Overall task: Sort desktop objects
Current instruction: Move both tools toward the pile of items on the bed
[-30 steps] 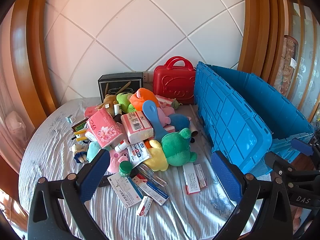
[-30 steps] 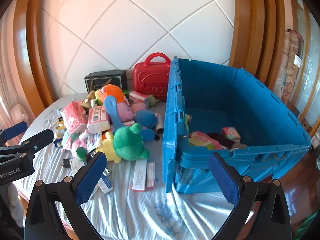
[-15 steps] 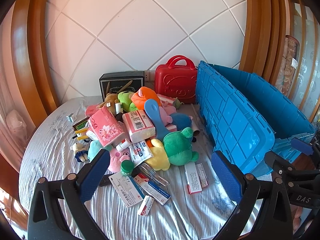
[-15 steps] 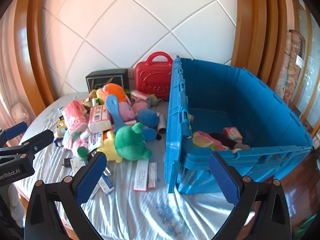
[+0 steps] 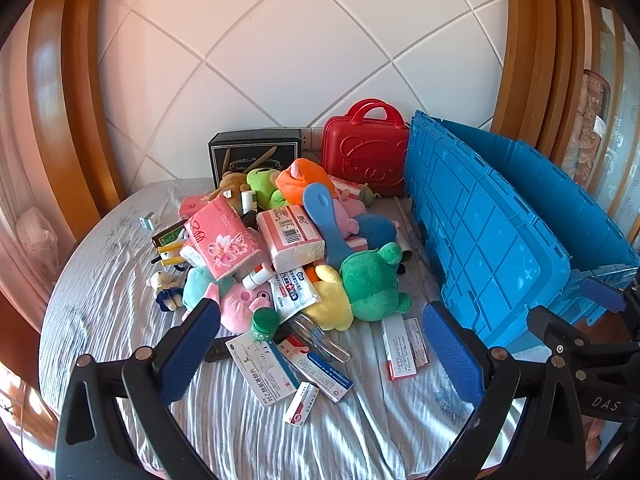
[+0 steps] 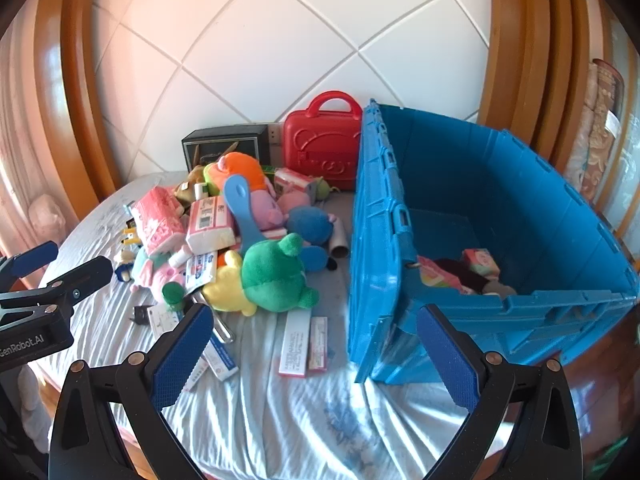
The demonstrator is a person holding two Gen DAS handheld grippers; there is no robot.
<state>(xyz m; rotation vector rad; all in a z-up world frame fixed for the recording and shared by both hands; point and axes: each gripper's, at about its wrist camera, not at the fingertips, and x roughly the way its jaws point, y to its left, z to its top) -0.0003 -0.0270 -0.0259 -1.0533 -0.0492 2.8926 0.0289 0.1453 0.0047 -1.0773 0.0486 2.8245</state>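
Long blue plastic spoon [image 5: 325, 220] lying atop the toy pile, handle toward camera, bowl toward wall, left gripper [image 5: 320, 354] and right gripper [image 6: 314, 354] both spread apart, empty

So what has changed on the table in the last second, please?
Almost nothing. Both views slid a little, so the left gripper and the right gripper only drifted slightly; both remain open and empty. Nothing was taken or released. The toy pile, with the green plush, and the blue crate stayed in place.

wall [image 5: 304, 60]: white diamond tiles | wooden trim [image 5: 80, 92] | sunlit tablecloth [image 6: 280, 420]
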